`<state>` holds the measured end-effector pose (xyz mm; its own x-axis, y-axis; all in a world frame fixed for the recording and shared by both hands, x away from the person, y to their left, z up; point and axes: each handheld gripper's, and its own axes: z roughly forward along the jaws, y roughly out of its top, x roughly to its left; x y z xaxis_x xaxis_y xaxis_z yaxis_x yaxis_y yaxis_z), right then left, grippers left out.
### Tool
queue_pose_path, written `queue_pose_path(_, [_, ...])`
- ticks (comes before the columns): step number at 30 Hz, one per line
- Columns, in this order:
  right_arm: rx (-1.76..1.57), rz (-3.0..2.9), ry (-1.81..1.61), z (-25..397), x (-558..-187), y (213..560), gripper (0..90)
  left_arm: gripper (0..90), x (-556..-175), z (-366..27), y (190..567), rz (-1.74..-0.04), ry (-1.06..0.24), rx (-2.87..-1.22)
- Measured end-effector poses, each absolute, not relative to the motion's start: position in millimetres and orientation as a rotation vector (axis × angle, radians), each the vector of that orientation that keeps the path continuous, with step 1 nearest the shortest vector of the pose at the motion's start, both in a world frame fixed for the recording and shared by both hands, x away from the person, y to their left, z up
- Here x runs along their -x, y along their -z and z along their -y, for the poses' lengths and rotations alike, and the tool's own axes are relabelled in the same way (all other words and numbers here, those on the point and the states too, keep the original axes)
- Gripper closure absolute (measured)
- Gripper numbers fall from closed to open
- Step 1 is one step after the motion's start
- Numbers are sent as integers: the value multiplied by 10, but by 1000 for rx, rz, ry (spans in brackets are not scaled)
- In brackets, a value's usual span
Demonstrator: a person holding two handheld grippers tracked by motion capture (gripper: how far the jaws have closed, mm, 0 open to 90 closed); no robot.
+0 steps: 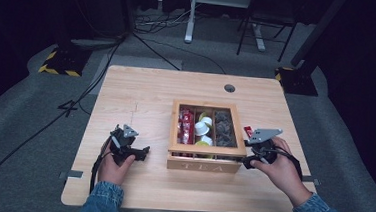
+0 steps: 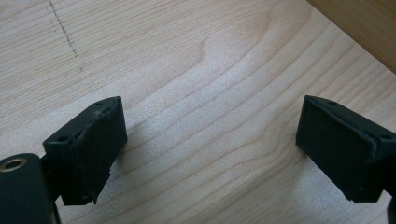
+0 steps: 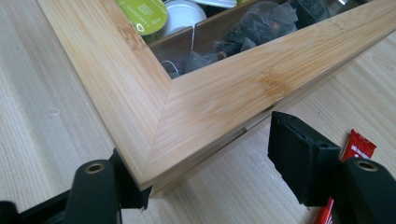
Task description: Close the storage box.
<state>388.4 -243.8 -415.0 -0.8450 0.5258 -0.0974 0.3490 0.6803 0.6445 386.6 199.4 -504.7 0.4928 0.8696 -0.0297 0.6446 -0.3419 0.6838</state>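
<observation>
A wooden tea box (image 1: 206, 163) with a glass-panelled lid stands at the table's middle front. Under the glass lie red packets (image 1: 185, 126), white and green pods (image 1: 203, 128) and dark tea bags (image 1: 224, 129). My right gripper (image 1: 247, 160) is at the box's front right corner. In the right gripper view its jaws straddle that corner (image 3: 215, 170) of the lid frame (image 3: 224, 98), standing open, one jaw against the front edge. My left gripper (image 1: 145, 152) rests left of the box, open over bare wood (image 2: 210, 149). The box's wall (image 2: 359, 23) shows at the upper right.
A red packet (image 1: 248, 131) (image 3: 357, 145) lies on the table right of the box, by my right gripper. A cable hole (image 1: 230, 88) sits near the far edge. Beyond the table are stand bases with yellow-black tape (image 1: 58, 64) and cables on the floor.
</observation>
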Motion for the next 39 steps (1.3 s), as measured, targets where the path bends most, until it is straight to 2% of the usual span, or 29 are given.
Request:
queue_pose_path(5, [-721, -2630, -924, 2457, -3867, 4136, 349, 90, -3866, -1994, 5047, -1240, -454, -2099])
queue_pose_path(7, [-739, -2678, -934, 2462, -3850, 4141, 304, 90, -3866, -1994, 5047, -1240, -454, -2099])
queue_pose_path(12, [-716, -2739, -915, 2459, -3797, 4182, 307, 90, -3866, -1994, 5046, -1241, -453, -2100])
queue_pose_path(21, [-743, -2656, -1029, 2585, -3779, 4008, 306, 90, -3866, -1994, 5047, -1240, -454, -2099])
queue_pose_path(28, [-850, -2545, -1128, 2855, -3871, 3923, 292, 90, -3866, -1994, 5047, -1240, -454, -2099])
queue_pose_path(39, [-1017, -2417, -1139, 3396, -4004, 3979, 277, 91, -3865, -1996, 5046, -1239, -455, -2100])
